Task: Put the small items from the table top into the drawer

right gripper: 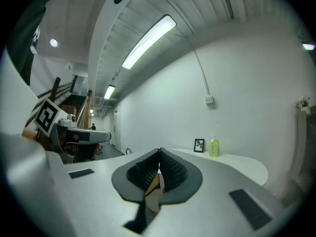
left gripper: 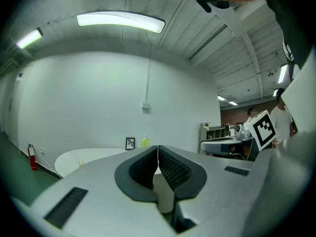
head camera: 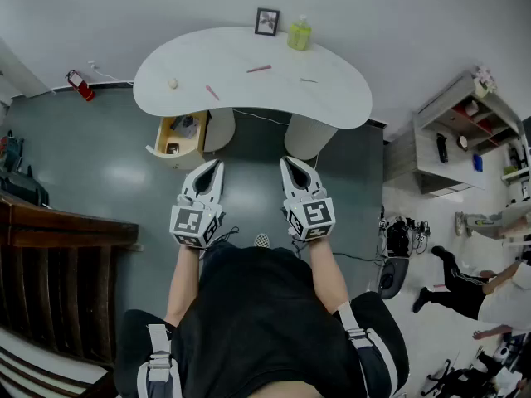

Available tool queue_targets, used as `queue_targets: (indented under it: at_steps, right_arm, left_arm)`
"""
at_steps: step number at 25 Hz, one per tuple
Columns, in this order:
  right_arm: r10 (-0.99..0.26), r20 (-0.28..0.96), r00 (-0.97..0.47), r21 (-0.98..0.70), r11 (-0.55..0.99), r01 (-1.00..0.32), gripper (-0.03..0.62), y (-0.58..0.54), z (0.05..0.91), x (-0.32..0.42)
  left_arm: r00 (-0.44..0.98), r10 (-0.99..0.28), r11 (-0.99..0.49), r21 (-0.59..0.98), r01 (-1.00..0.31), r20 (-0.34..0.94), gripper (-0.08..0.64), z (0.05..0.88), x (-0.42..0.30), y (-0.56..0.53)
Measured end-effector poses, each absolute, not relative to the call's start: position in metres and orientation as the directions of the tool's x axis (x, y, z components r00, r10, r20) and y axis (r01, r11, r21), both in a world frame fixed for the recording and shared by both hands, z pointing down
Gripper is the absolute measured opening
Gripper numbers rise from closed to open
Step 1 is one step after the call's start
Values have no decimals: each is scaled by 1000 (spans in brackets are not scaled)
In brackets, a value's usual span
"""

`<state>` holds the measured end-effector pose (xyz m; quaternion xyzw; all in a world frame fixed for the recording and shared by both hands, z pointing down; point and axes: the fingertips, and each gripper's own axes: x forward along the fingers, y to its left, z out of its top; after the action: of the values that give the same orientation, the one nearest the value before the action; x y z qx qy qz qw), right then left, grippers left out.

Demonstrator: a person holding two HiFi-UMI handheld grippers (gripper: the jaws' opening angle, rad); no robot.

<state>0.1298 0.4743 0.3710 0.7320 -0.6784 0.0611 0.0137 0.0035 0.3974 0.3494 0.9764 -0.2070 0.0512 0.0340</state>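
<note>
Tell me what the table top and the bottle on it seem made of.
Table top: smooth matte white, probably laminate or painted board, since it looks even and shows no grain. Bottle: translucent yellow-green, likely plastic, though it is too small to be sure.

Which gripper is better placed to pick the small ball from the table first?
Left, probably. The ball lies near the table's left end, on the left gripper's side, and the open drawer is just below it. Both grippers are shut and empty; the right gripper has the longer way.
</note>
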Motion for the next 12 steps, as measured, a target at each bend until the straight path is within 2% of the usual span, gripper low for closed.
queue_targets:
  at_steps: [12]
  right_arm:
    - [-988, 89, 130, -84, -137, -987, 32, 497, 374, 162]
  left_arm:
    - [919, -374, -923, 46, -382, 120, 20, 353, 31, 412]
